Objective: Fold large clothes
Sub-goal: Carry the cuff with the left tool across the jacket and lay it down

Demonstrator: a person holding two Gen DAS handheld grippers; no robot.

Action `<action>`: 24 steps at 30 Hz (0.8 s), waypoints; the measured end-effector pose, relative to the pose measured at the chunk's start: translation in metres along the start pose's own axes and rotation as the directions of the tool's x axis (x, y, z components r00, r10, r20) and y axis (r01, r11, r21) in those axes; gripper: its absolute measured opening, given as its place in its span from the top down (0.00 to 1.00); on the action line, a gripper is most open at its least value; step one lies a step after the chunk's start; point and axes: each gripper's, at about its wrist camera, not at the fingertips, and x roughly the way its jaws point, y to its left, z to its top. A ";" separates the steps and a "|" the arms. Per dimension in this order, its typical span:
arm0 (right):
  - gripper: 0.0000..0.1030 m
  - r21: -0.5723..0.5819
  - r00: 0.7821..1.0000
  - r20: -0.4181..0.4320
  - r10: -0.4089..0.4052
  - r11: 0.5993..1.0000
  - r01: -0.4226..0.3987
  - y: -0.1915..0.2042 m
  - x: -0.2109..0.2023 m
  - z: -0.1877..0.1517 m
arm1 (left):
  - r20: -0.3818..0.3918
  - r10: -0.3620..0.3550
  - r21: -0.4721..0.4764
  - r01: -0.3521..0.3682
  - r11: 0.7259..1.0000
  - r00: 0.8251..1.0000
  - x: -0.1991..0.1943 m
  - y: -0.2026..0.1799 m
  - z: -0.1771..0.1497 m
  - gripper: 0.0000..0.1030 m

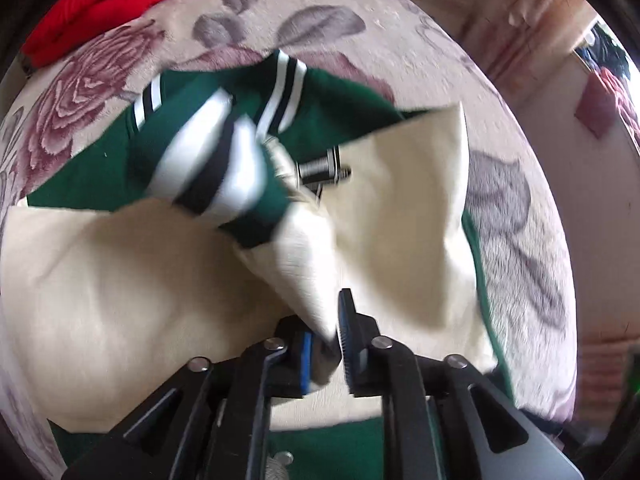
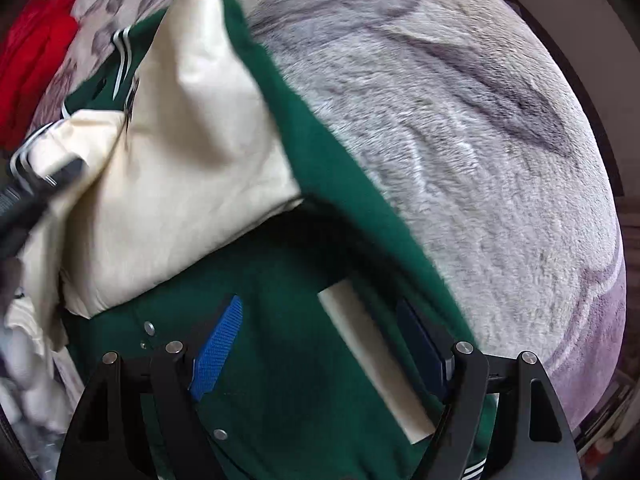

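A green varsity jacket (image 1: pixel 100 164) with cream sleeves lies on a floral blanket (image 1: pixel 360 12). Its green cuff (image 1: pixel 216 168), striped white and black, hangs blurred over the middle. My left gripper (image 1: pixel 320 312) points down at a cream sleeve (image 1: pixel 312 256). The sleeve's end rises between the narrowly parted fingers, and I judge the pads are not pressing it. My right gripper (image 2: pixel 320 304) stands wide open over the green jacket body (image 2: pixel 280 360), with a cream pocket strip (image 2: pixel 372 356) lying between its fingers. Nothing is held there. Another cream sleeve (image 2: pixel 188 120) lies folded over the green.
A red garment (image 1: pixel 100 0) lies at the blanket's far left corner, also seen as red cloth (image 2: pixel 32 60). Bare plush blanket (image 2: pixel 480 140) stretches to the right of the jacket. A wall and a doorway (image 1: pixel 592 92) lie beyond the bed's right edge.
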 end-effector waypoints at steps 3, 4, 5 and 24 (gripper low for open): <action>0.21 0.036 0.996 0.010 0.086 0.996 -0.086 -0.020 -0.014 0.013 | -0.049 -0.056 -0.018 0.055 0.998 0.997 -0.009 0.007 -0.018 0.12; 0.21 0.040 0.993 0.021 0.115 0.992 -0.116 -0.021 -0.019 0.019 | -0.054 -0.065 -0.030 0.064 0.998 0.996 -0.014 0.013 -0.024 0.10; 0.21 0.037 0.990 0.034 0.138 0.990 -0.139 -0.019 -0.023 0.025 | -0.054 -0.065 -0.039 0.063 0.997 0.996 -0.021 0.018 -0.031 0.10; 0.97 -0.190 0.995 0.095 0.026 0.982 -0.008 0.087 0.026 0.111 | -0.018 0.431 -0.297 -0.416 0.859 0.902 -0.085 0.242 -0.048 0.10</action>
